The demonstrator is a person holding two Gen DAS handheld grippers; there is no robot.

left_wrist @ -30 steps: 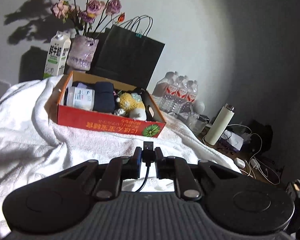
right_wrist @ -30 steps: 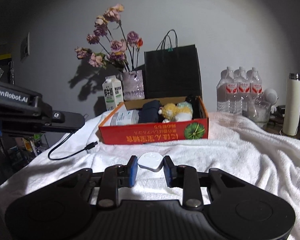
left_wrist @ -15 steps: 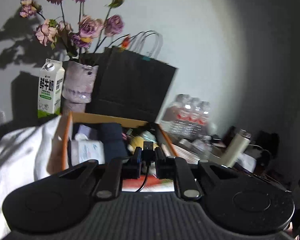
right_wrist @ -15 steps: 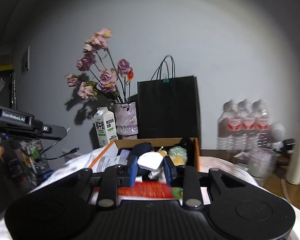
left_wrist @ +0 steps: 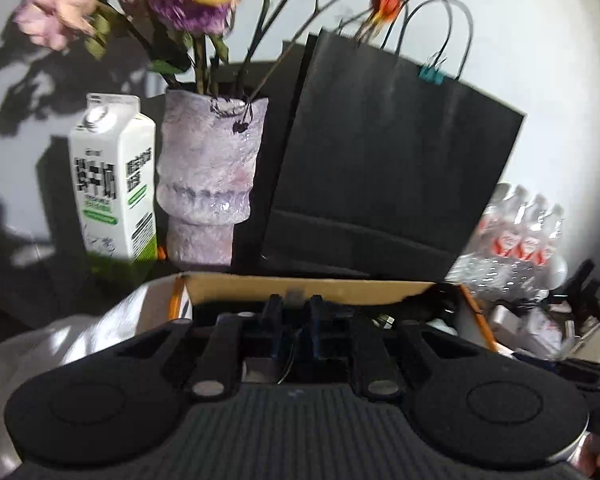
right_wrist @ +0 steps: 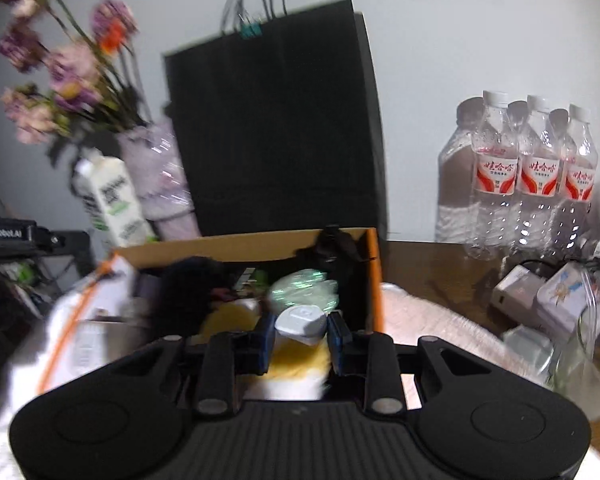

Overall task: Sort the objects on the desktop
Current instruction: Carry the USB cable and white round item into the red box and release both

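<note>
Both my claws advanced from white towel to over orange cardboard box (right_wrist: 374, 280). Right claw (right_wrist: 300, 330) clamps white rounded plastic charger (right_wrist: 300, 322) above box contents. Left claw (left_wrist: 294, 320) pinches black cable plug (left_wrist: 295, 295), blurred. Step: deposit. Next: lower, release inside box, short of black paper bag (right_wrist: 276, 128).

Both grippers level, pointing forward.
Left gripper (left_wrist: 295, 322) jaws nearly closed; right gripper (right_wrist: 300, 338) jaws held narrowly apart.
</note>
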